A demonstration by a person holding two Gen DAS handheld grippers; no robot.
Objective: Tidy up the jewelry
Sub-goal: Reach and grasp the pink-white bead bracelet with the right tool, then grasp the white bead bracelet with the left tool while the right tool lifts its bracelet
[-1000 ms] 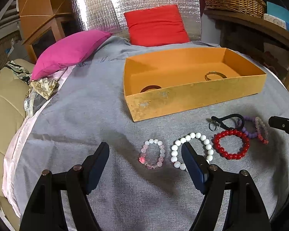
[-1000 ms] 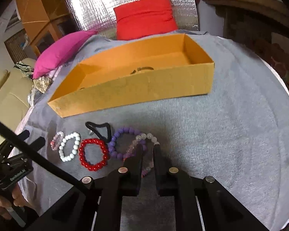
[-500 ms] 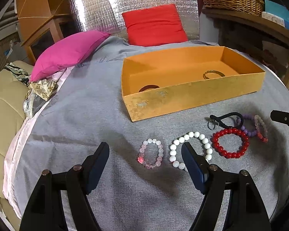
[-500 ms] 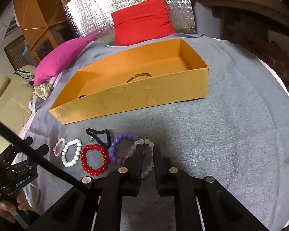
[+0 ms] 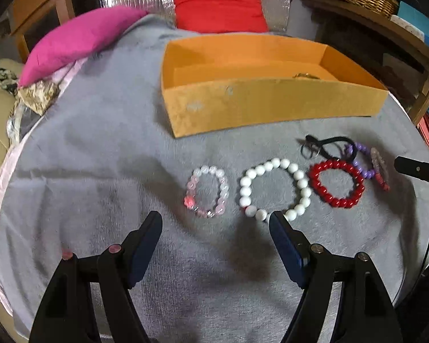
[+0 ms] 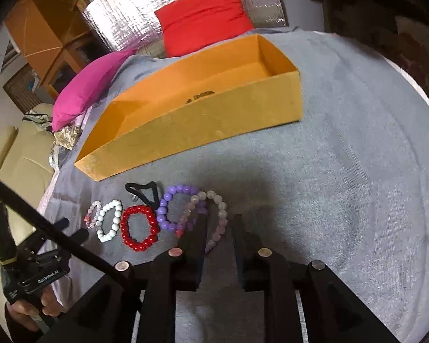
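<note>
Right-wrist view. My right gripper hangs low over the grey blanket, and its jaws are opening: a second ago they stood almost closed, now a clear gap shows between them. The pale lilac bracelet lies on the blanket at the fingertips, its near arc passing into the gap; I cannot tell whether the pads touch it, but they do not press on it. It overlaps the purple bracelet at its 9 o'clock. Further toward 9 o'clock sit the red bracelet and the white bracelet, with the black cord at 11 o'clock of the red one.

Left-wrist view. My left gripper is wide and empty, as it was a second ago, but the view has tipped further down, so the row of beads now sits nearer the fingertips. The pink bracelet lies at 12 o'clock between the fingers, untouched. The right finger covers the near edge of the white bracelet.

The orange box stands at 12 o'clock beyond the row, with only a thin metal bangle showing over its front wall.

Reading: I judge that both tools are lining up for a pick, the right on the lilac bracelet, the left on the pink. Six pieces remain on the blanket, so most of the sorting lies ahead.
</note>
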